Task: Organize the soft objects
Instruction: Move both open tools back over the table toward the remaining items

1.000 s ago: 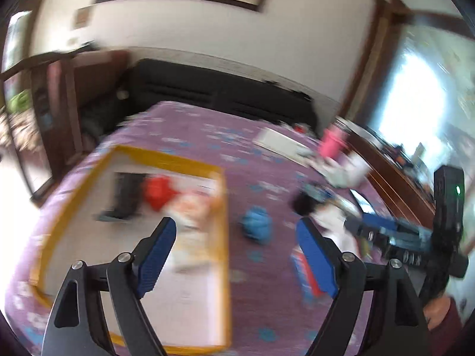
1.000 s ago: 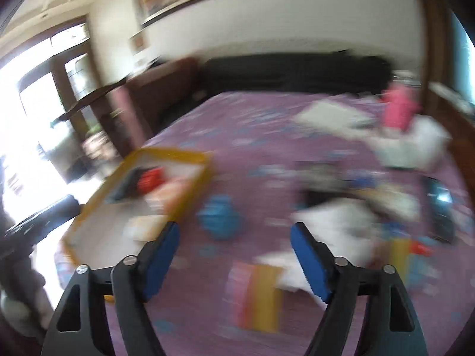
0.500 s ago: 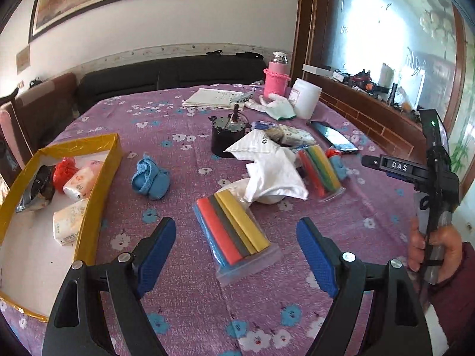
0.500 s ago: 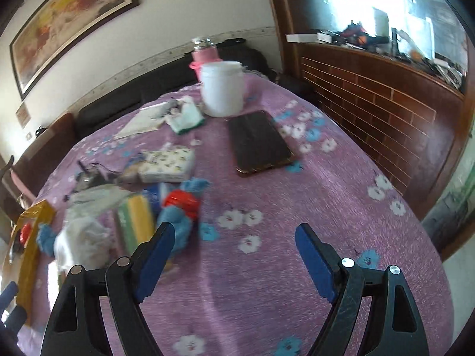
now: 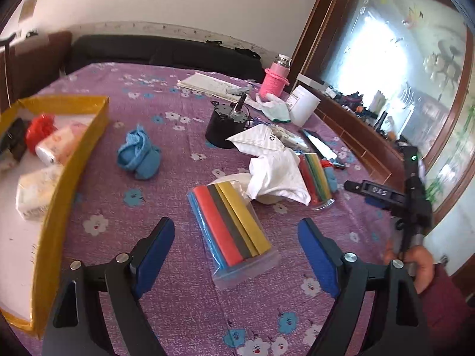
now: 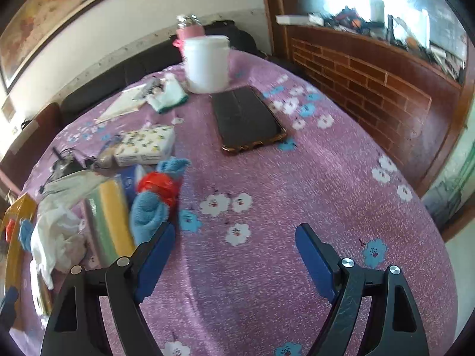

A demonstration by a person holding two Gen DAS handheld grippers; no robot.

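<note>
I am holding my left gripper [image 5: 236, 255] wide apart and empty over the bench [image 5: 184, 95], and the bag of coloured strips [image 5: 231, 222] is lying just ahead between its fingers. My right gripper [image 6: 234, 255] is also apart and empty, hovering over bare purple cloth.

The soft things are waiting in several places. The blue knitted sock [image 5: 139, 155] is sitting at about 10 o'clock in the left view, near the yellow tray [image 5: 77, 160]. A second blue sock with a red ball [image 6: 157, 195] is lying at 10 o'clock in the right view, just beside my left blue pad there.

I am thinking the risk is in the crowding. If I am closing on the white cloth [image 5: 276, 175], it is possibly dragging the bag under it. The slippery bag is maybe sliding out. The phone [image 6: 246, 118] and the white jar [image 6: 207, 62] are hard things, so I am keeping away from them.
</note>
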